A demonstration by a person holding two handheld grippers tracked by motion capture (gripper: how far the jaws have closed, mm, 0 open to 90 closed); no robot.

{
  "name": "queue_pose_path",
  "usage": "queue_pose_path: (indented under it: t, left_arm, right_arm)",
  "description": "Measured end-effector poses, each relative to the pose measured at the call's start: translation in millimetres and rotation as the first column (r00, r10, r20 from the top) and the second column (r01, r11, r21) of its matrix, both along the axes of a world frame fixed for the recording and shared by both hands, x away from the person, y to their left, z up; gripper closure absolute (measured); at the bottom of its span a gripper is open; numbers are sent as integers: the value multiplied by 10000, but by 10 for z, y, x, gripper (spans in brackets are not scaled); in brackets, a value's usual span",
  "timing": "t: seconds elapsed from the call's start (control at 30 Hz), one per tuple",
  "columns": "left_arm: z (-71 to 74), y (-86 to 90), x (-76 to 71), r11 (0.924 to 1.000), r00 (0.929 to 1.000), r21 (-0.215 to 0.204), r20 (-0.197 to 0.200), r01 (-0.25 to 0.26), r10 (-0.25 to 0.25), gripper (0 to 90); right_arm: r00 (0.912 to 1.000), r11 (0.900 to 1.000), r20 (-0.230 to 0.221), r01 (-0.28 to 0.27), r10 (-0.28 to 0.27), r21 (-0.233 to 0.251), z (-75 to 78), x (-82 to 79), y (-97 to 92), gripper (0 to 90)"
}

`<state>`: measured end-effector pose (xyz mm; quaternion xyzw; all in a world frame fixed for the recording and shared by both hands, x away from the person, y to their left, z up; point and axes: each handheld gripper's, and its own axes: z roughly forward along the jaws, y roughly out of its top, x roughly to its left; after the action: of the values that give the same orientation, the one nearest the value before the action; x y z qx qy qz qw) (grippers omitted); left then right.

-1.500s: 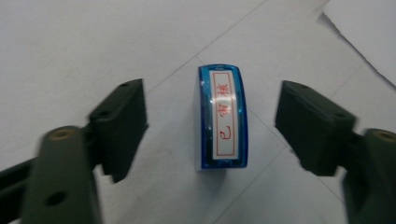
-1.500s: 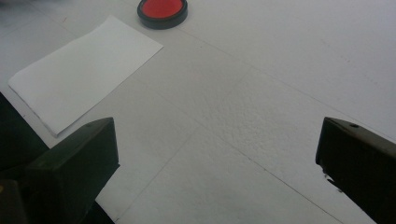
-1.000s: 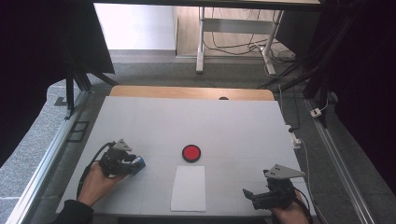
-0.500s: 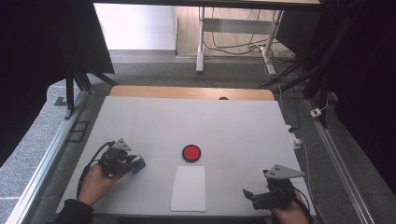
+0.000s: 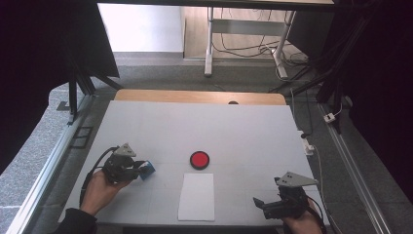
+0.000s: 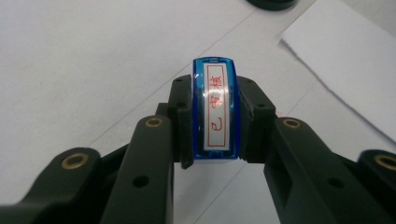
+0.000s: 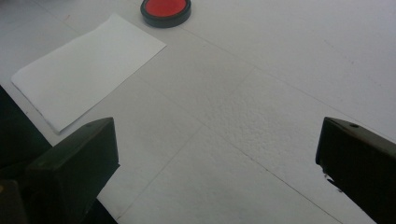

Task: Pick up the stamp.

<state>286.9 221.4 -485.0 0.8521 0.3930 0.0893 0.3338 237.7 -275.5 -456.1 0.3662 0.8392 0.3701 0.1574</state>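
Note:
A blue stamp (image 6: 215, 109) with a white label and red characters is clamped between my left gripper's (image 6: 215, 126) jaws, just above the white table. In the high view that left gripper (image 5: 139, 170) sits at the table's left front with the blue stamp (image 5: 148, 169) pointing right. A round red ink pad (image 5: 199, 159) in a black case lies at the table's middle, and a white sheet of paper (image 5: 197, 196) lies just in front of it. My right gripper (image 5: 260, 202) rests open at the right front corner; its view shows the paper (image 7: 86, 70) and ink pad (image 7: 166, 9) ahead.
The white table (image 5: 243, 131) has a wooden strip along its far edge. Metal frame rails run along both sides, with cables and a small white box at the right edge (image 5: 308, 145). Dark curtains stand left and right.

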Motion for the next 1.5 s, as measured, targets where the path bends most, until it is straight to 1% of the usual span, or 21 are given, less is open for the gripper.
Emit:
queue_pose_path:
  t: [0.1, 0.2, 0.3, 0.4, 0.43, 0.47, 0.5, 0.57, 0.6, 0.63, 0.77, 0.8, 0.83, 0.9, 0.93, 0.97, 1.0, 1.07, 1.1, 1.37, 1.5]
  left_arm:
    - [57, -28, -20, 9999, 9998, 6, 139, 112, -112, 703]
    - [129, -49, -28, 9986, 9992, -385, 157, 369, -363, 703]
    - [161, -66, -29, 9981, 9990, -459, 180, 421, -413, 703]
    - [227, -110, -38, 9971, 9973, -380, 364, 656, -642, 703]
    - [242, -122, -45, 9967, 9962, -343, 493, 739, -722, 703]
    - [242, -122, -45, 9967, 9962, -343, 493, 739, -722, 703]
    - [275, -144, -52, 9952, 9937, -314, 668, 923, -901, 703]
    - [305, -165, -53, 9935, 9912, -398, 821, 1071, -1036, 703]
    - [321, -175, -52, 9923, 9904, -514, 870, 1123, -1075, 703]
    - [321, -175, -52, 9923, 9904, -514, 870, 1123, -1075, 703]
    - [393, -225, -24, 9845, 9855, -955, 987, 1473, -1378, 703]
    - [393, -225, -24, 9845, 9855, -955, 987, 1473, -1378, 703]
    - [419, -257, -12, 9798, 9821, -1108, 1071, 1665, -1548, 703]
    - [448, -296, -4, 9754, 9780, -1183, 1171, 1862, -1725, 703]
    - [448, -296, -4, 9754, 9780, -1183, 1171, 1862, -1725, 703]
    - [474, -338, 4, 9708, 9741, -1255, 1238, 2044, -1891, 703]
    - [484, -359, 9, 9682, 9724, -1304, 1245, 2133, -1975, 703]
    - [494, -381, 13, 9666, 9709, -1315, 1254, 2200, -2039, 703]
    - [511, -426, 19, 9631, 9663, -1273, 1328, 2371, -2204, 703]
    - [569, -573, 52, 9473, 9528, -1451, 1491, 2856, -2644, 703]
    - [598, -637, 61, 9344, 9445, -1683, 1557, 3141, -2894, 703]
  right_arm:
    - [10000, 10000, 8, -3, 3, -9, 0, -2, 1, 0]
    - [10000, 10000, 9, 6, -6, -6, 1, -1, 1, 0]
    - [10000, 10000, 4, 7, -7, -6, 0, 0, 0, 0]
    - [10000, 10000, 13, 9, -9, 0, 1, -1, -1, 0]
    - [10000, 10000, 9, 12, -12, 4, 1, 0, -1, 0]
    - [10000, 10000, 8, 14, -14, 10, 1, 0, -1, 0]
    - [10000, 10000, 9, 17, -17, 11, 0, 0, -2, 0]
    - [10000, 10000, 0, 16, -16, 18, 1, 1, -3, 0]
    - [10000, 10000, -8, 28, -28, 32, 1, 1, -2, 0]
    - [10000, 10000, -2, 15, -15, 18, 1, 2, -3, 0]
    - [10000, 10000, -1, 36, -36, 82, 0, 2, -5, 0]
    - [10000, 10000, -1, 36, -36, 82, 0, 2, -5, 0]
    - [10000, 9999, -16, 55, -55, 105, 0, 2, -6, 0]
    - [10000, 9999, -17, 62, -61, 113, 1, 2, -7, 0]
    - [10000, 9999, -21, 61, -60, 115, 1, 2, -7, 0]
    - [10000, 9999, -22, 62, -62, 114, 1, 2, -7, 0]
    - [10000, 9999, -21, 60, -59, 111, 1, 2, -7, 0]
    - [10000, 9999, -19, 54, -54, 116, 1, 2, -7, 0]
    - [10000, 9999, -18, 64, -64, 106, 1, 2, -8, 0]
    - [10000, 9999, -43, 56, -55, 139, 1, 4, -10, 0]
    - [10000, 9999, -49, 46, -45, 162, 2, 4, -12, 0]
